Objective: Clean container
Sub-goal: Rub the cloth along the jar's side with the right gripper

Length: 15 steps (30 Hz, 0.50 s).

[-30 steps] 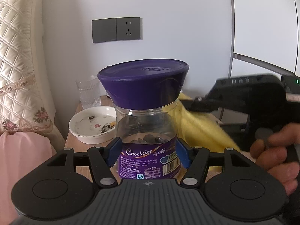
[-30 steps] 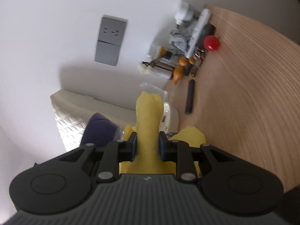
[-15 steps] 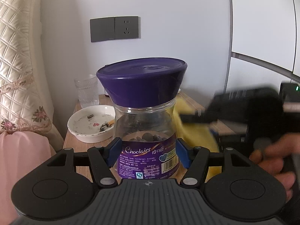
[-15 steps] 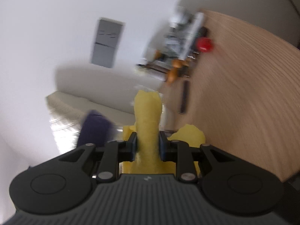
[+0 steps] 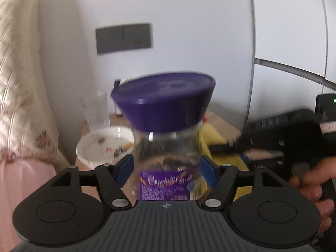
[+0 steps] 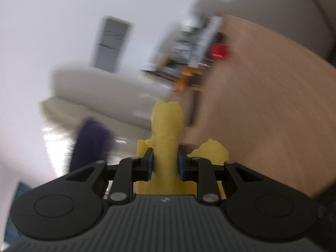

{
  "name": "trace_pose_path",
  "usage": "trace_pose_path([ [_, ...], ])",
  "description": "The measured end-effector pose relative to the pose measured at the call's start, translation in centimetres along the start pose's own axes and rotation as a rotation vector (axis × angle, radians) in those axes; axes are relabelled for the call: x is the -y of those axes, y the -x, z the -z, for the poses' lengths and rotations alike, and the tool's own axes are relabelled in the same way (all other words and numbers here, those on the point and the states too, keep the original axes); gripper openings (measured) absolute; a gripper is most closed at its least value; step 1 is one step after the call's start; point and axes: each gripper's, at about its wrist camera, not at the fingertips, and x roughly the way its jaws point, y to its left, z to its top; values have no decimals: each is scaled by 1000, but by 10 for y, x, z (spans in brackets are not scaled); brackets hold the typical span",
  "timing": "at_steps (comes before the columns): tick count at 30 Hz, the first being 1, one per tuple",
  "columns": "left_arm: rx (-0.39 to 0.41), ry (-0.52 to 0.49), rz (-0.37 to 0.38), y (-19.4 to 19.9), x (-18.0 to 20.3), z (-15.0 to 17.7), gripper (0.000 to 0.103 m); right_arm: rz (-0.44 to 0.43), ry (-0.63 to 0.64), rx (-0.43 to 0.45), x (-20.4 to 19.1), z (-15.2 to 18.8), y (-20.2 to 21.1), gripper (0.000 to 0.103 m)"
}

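Note:
My left gripper [image 5: 167, 166] is shut on a clear jar [image 5: 168, 159] with a purple lid [image 5: 163, 100] and a purple label, held upright above the wooden table [image 5: 222, 124]. Dark bits lie inside the jar. My right gripper [image 6: 164, 160] is shut on a yellow cloth [image 6: 167, 130]. In the left wrist view the right gripper [image 5: 279, 138] sits to the jar's right, with the cloth [image 5: 212, 140] against the jar's right side. In the blurred right wrist view the jar's lid [image 6: 90, 138] shows at the left.
A white dish [image 5: 103, 147] with cigarette butts and a clear ribbed glass [image 5: 96, 111] stand behind the jar at left. A cream quilted headboard [image 5: 19, 96] is at far left. A cluster of bottles [image 6: 193, 48] and a dark pen [image 6: 194, 107] lie on the wood surface.
The jar has tilted and shifted slightly in the left gripper. The right gripper with the cloth has moved lower and closer along the jar's right side; both views are blurred by motion.

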Motion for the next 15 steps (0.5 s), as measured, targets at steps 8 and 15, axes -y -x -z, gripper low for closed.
trace_pose_path([
  [8, -2, -27, -9, -13, 6, -11, 79, -25, 6, 86, 9, -1, 22, 23],
  [15, -61, 67, -172, -17, 37, -24, 79, -25, -29, 91, 30, 4, 36, 23],
])
